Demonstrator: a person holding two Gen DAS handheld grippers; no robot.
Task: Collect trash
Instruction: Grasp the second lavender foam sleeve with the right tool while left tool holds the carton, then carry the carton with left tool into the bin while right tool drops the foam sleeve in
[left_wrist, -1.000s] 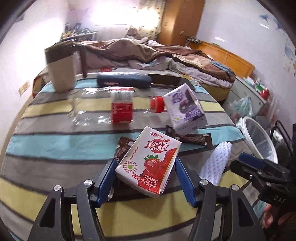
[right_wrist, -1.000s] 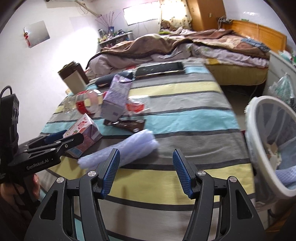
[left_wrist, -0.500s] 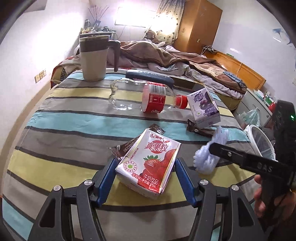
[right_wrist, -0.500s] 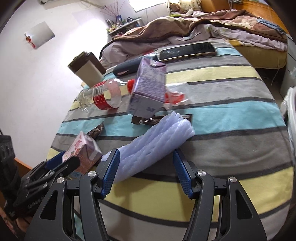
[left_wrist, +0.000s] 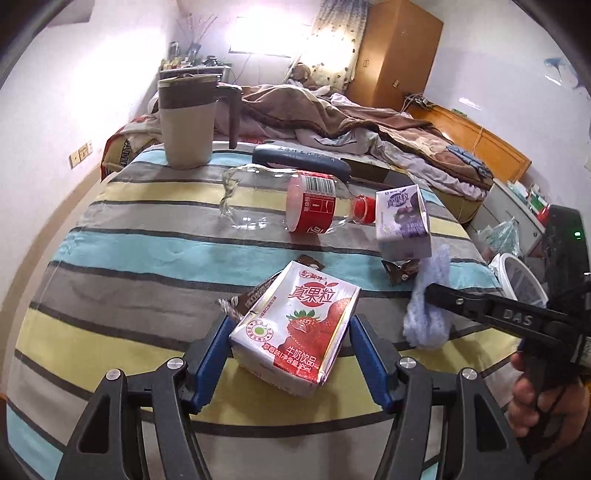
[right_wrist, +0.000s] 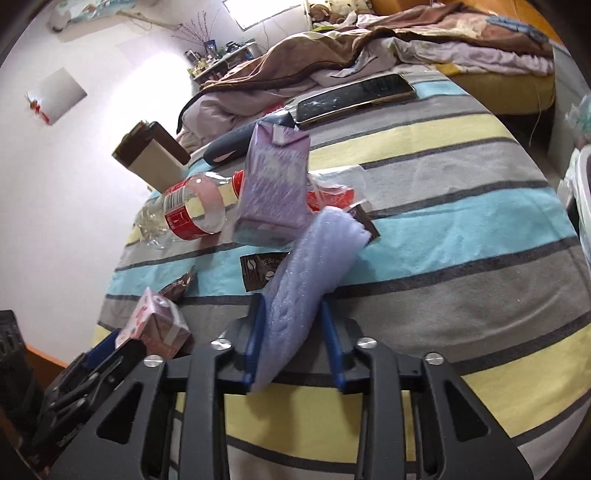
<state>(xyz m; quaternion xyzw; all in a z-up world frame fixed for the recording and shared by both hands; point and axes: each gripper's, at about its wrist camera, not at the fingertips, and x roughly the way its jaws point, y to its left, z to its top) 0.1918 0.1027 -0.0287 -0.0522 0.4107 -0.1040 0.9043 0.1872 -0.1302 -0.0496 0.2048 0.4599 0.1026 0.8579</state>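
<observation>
A: How far along is the collecting?

B: Barely begun. The right gripper (right_wrist: 291, 332) has its fingers clamped on the foam sleeve (right_wrist: 314, 266), lifted off the striped cloth (right_wrist: 461, 236). The left gripper (left_wrist: 290, 345) holds the strawberry milk carton (left_wrist: 295, 325) between its pads; the carton looks raised, so it is probably pinched.

A: And what is left?

B: In the left wrist view, the plastic bottle (left_wrist: 295, 206) lies at twelve o'clock of the carton, the purple carton (left_wrist: 402, 221) at one o'clock, and brown wrappers (left_wrist: 400, 269) beside it. The bin (left_wrist: 521, 280) waits at three o'clock.
</observation>
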